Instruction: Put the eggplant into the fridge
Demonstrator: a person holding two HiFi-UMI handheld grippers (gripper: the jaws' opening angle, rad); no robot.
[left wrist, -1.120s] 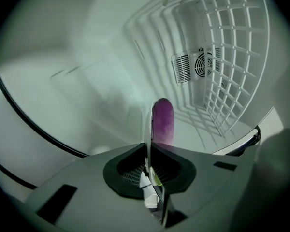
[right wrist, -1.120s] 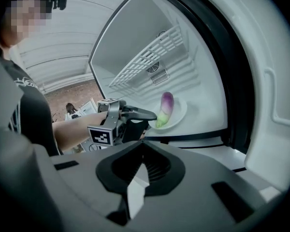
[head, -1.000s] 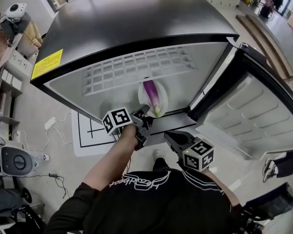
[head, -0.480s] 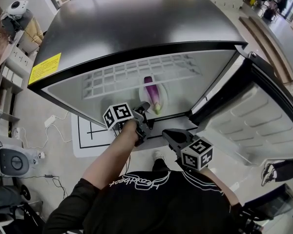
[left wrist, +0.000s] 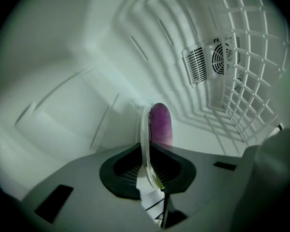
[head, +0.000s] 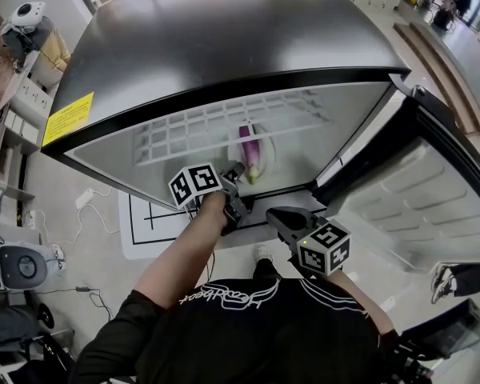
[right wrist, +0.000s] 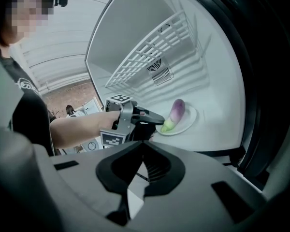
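Observation:
A purple eggplant with a green stem end lies on a white plate inside the open fridge. My left gripper reaches in through the opening and is shut on the plate's near rim. In the left gripper view the rim stands edge-on between the jaws of the left gripper, with the eggplant just beyond. The right gripper view shows the eggplant, the plate low over the fridge floor and the left gripper. My right gripper hangs shut and empty just outside the fridge.
A white wire shelf spans the compartment above the plate. A fan vent sits on the back wall. The fridge door stands open to the right, with moulded shelves on its inner side. A white mat lies on the floor below.
My left gripper has carried the plate with the eggplant a little deeper into the fridge. The right gripper has crept slightly toward the opening.

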